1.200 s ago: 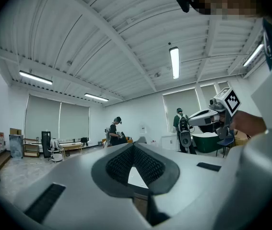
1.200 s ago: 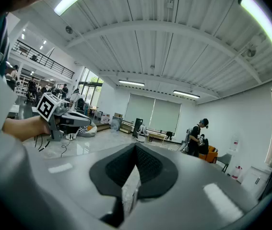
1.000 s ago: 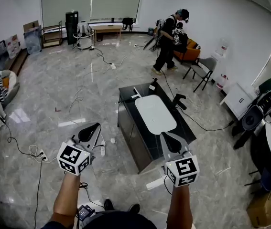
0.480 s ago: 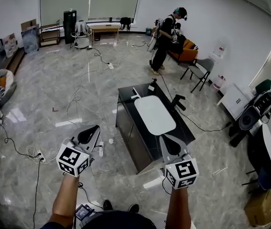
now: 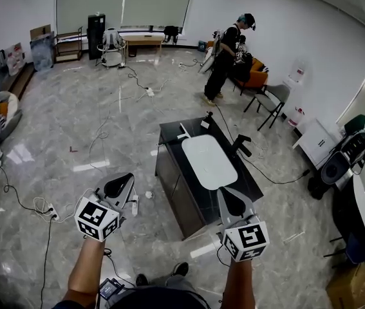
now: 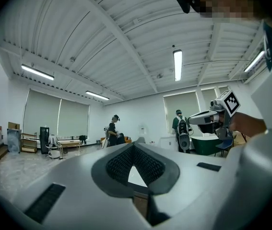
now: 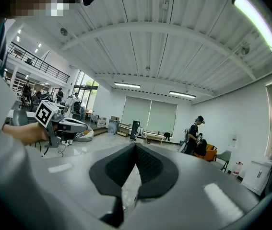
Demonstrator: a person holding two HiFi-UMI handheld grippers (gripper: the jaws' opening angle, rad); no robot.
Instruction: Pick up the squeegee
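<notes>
Your left gripper point(image 5: 119, 185) and right gripper point(image 5: 232, 199) are both pinched closed and empty. The dark table point(image 5: 169, 172) sits just ahead of the right jaws, right of the left ones.

We reach our left forearm point(image 5: 87, 270) and right forearm point(image 5: 239, 282) forward. In the head view our left gripper point(image 5: 119, 185) sits at seven o'clock and our right gripper point(image 5: 232, 201) at five, both aimed roughly toward twelve. Each one's jaws are pressed together, holding nothing.
</notes>
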